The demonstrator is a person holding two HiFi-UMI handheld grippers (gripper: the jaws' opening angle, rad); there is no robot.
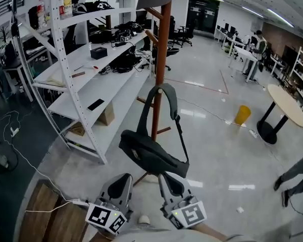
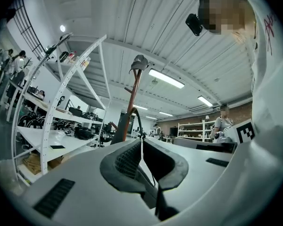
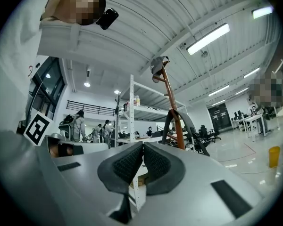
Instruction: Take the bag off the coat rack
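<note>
Hanging from the coat rack, the bag sits just above the left gripper and right gripper, both pressed together empty, so one should open to lift its strap clear.

Right of the rack the floor lies open as far as a yellow bin and a round table. On the left the shelf stands near the pole, leaving a narrow gap. The rack's feet spread under the bag.

all three views face the coat rack
</note>
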